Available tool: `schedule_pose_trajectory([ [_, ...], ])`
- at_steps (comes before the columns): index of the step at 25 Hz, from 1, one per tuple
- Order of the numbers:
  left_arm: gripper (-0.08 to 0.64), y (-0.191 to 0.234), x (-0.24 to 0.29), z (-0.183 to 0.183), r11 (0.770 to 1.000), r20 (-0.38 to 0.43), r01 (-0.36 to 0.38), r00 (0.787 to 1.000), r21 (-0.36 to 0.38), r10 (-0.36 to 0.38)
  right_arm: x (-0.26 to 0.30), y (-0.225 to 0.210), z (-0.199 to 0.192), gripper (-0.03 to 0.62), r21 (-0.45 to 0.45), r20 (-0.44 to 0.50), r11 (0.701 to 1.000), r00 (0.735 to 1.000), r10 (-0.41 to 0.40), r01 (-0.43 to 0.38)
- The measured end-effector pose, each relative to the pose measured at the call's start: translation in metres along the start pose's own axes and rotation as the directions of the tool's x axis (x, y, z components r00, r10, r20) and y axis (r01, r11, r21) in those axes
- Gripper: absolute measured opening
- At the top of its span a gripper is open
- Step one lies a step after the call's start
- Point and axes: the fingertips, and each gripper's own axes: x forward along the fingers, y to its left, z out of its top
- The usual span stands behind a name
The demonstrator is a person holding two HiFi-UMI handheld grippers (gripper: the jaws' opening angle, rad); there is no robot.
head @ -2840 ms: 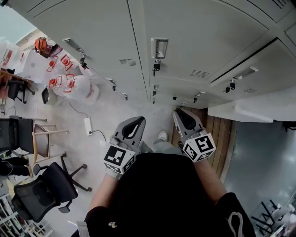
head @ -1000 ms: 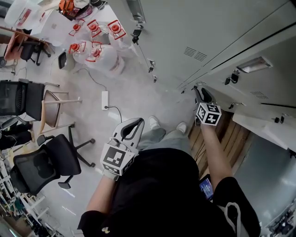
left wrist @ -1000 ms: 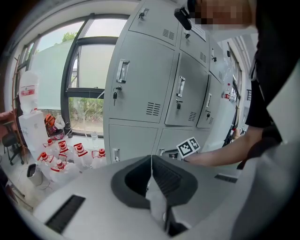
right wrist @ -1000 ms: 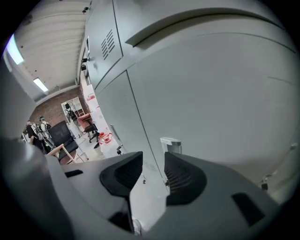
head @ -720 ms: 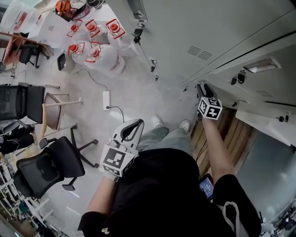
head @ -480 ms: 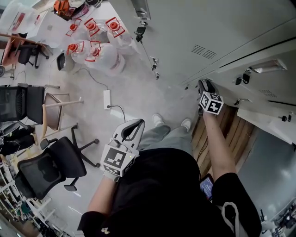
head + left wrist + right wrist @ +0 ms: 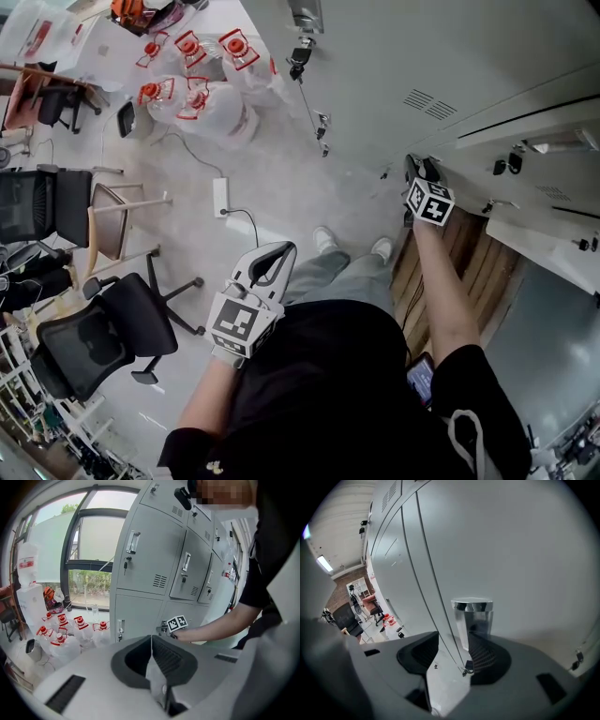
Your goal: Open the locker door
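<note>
Grey locker doors (image 7: pixel 375 66) fill the top of the head view. My right gripper (image 7: pixel 418 169) reaches out at arm's length to a low door (image 7: pixel 525 564) in the bank. In the right gripper view its jaws have just been opening and stand wide apart. A chrome handle (image 7: pixel 472 620) on that door rises just beyond the right fingertip, and no pad presses on it. The door's seam runs through the gap between the jaws. My left gripper (image 7: pixel 272 255) hangs close to my body over the floor, shut on nothing, and looks toward the lockers (image 7: pixel 150 569).
Water bottles (image 7: pixel 202 98) with red caps stand on the floor at the lockers' left end. A power strip (image 7: pixel 220 197), a wooden chair (image 7: pixel 112 225) and a black office chair (image 7: pixel 103 337) lie to my left. A pale panel (image 7: pixel 544 253) juts from the lockers over wooden boards (image 7: pixel 469 272) at the right.
Since the oldest frame my right gripper has left its place beside the left one and stretched out to the low locker. Over the last second it drifted slightly right. The left gripper barely moved.
</note>
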Motion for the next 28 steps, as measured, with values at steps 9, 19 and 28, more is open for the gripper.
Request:
schedule_pose_trajectory([
  [9, 0.023, -0.005, 0.001, -0.002, 1.0, -0.001, 0.0, 1.0, -0.014, 0.0, 0.002, -0.001, -0.001, 0.202, -0.012, -0.017, 1.0, 1.0, -0.026, 0.025],
  [19, 0.023, -0.016, 0.005, -0.001, 1.0, 0.001, 0.007, 1.0, -0.015, -0.007, -0.019, -0.001, -0.021, 0.118, -0.048, -0.05, 0.998, 0.998, -0.047, 0.044],
  [28, 0.023, -0.03, 0.008, 0.0, 0.999, 0.012, 0.041, 0.999, 0.001, -0.041, -0.051, 0.007, -0.051, 0.12, -0.115, -0.071, 0.993, 0.997, -0.025, 0.016],
])
